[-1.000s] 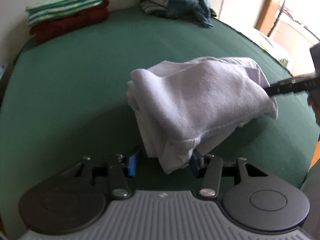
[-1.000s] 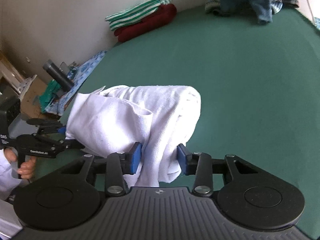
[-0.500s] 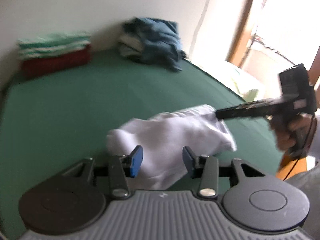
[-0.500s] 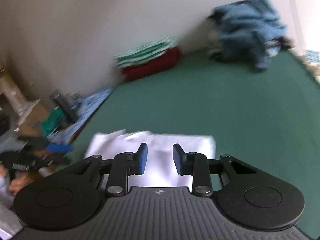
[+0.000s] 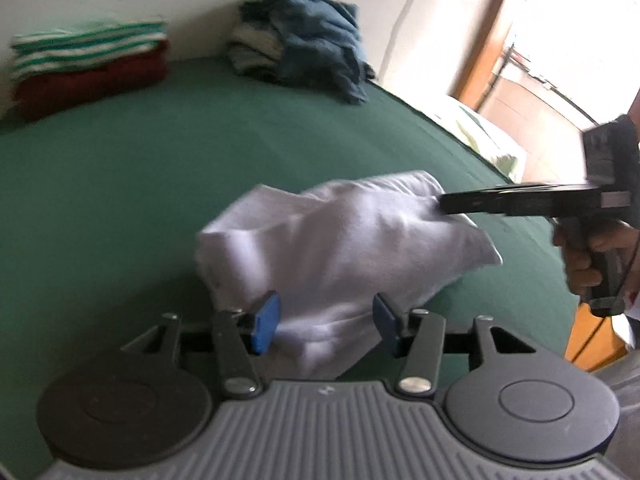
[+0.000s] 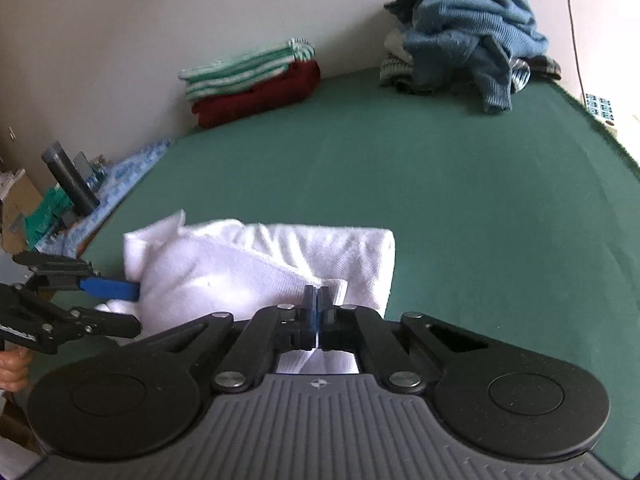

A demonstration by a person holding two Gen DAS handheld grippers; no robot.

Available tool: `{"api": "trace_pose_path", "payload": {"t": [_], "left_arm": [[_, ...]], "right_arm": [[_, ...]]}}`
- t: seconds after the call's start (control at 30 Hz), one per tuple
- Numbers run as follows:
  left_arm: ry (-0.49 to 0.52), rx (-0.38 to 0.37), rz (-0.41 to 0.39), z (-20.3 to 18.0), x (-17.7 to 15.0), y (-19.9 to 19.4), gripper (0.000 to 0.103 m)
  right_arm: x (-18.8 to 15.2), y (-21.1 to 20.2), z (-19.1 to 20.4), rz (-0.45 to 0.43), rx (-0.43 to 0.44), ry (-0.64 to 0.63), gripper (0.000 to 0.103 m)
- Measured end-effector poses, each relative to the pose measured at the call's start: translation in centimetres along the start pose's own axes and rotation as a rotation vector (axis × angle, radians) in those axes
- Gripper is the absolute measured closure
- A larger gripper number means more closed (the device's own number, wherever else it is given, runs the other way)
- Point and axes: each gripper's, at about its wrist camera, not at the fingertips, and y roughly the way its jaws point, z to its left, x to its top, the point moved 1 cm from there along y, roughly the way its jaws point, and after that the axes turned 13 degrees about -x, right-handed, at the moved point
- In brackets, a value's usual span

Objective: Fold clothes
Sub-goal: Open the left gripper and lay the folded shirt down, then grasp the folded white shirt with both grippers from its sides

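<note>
Between the two tools, on the green surface (image 6: 460, 200): white garment (image 6: 256, 264), folded into a thick bundle, one end raised and bunched. Lies just ahead of the left tool (image 5: 326, 326), its near folds sitting between the blue pads (image 5: 266, 322), which stand apart from the cloth on the visible side; jaws opening, not pressing on it. Gripped at its far right corner, as seen from the left wrist, by the right tool (image 5: 444, 205), whose jaws are closing and already pinch a fold of the white cloth. From the right wrist view, same pinch seen close up: right tool (image 6: 317, 304) nearly clenched, a thin edge of white fabric caught between its dark fingers. Left tool (image 6: 116, 306) to the left of that, spread around the bundle's other end, one blue pad showing against the cloth. Hand (image 5: 588, 256) wrapped around the right tool's handle. Well beyond both tools, against the wall: folded stack of green-striped over red clothes (image 6: 256, 84), and a loose heap of blue clothes (image 6: 468, 36) further right.
</note>
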Motion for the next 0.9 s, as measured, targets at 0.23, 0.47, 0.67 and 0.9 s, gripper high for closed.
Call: {"api": "trace_pose_path", "payload": {"t": [0.23, 0.47, 0.67, 0.9], "left_arm": [[-0.259, 0.071, -0.073, 3.5, -2.1, -2.9, 0.021], [-0.400, 0.062, -0.123, 4.3, -1.8, -2.3, 0.015], [-0.472, 0.057, -0.120, 5.9, -1.4, -0.7, 0.014], [-0.450, 0.017, -0.142, 5.2, -1.6, 0.6, 0.004]], "right_arm": [[-0.3, -1.4, -4.9, 0.074, 0.058, 0.228, 0.043], [-1.1, 0.5, -4.8, 0.186, 0.151, 0.261, 0.044], [-0.2, 2.1, -3.9, 0.209, 0.176, 0.195, 0.045], [-0.4, 3.0, -4.1, 0.199, 0.248, 0.177, 0.054]]}}
